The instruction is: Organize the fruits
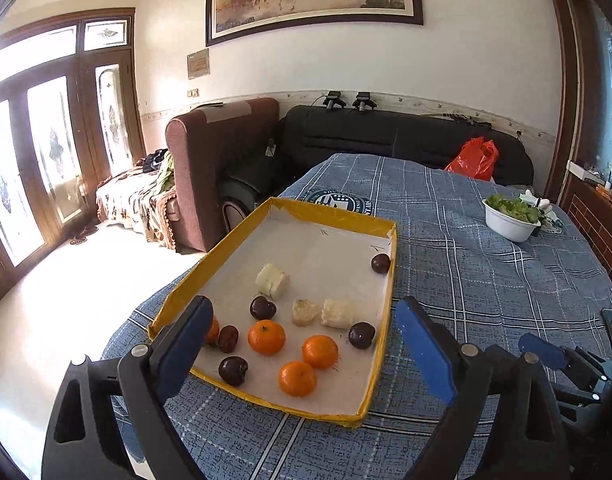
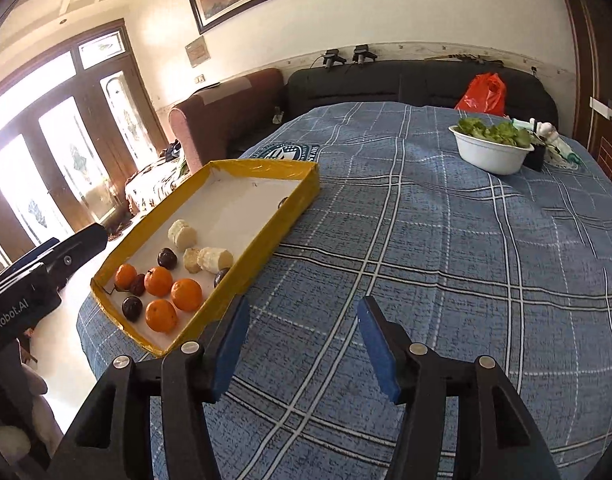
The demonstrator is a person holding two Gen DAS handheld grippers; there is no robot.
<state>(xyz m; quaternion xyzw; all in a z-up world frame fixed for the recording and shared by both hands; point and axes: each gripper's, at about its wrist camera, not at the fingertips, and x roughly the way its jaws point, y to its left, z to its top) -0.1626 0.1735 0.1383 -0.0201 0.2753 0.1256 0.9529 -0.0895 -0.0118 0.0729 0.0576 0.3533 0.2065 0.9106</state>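
Hovering wide open and empty, left gripper nearest, facing oranges straight ahead in the yellow tray, long side running away; right gripper gaping over bare cloth, tray lying left.

Left tool and right tool are both gaping wide — fingers spread, gripping nothing.
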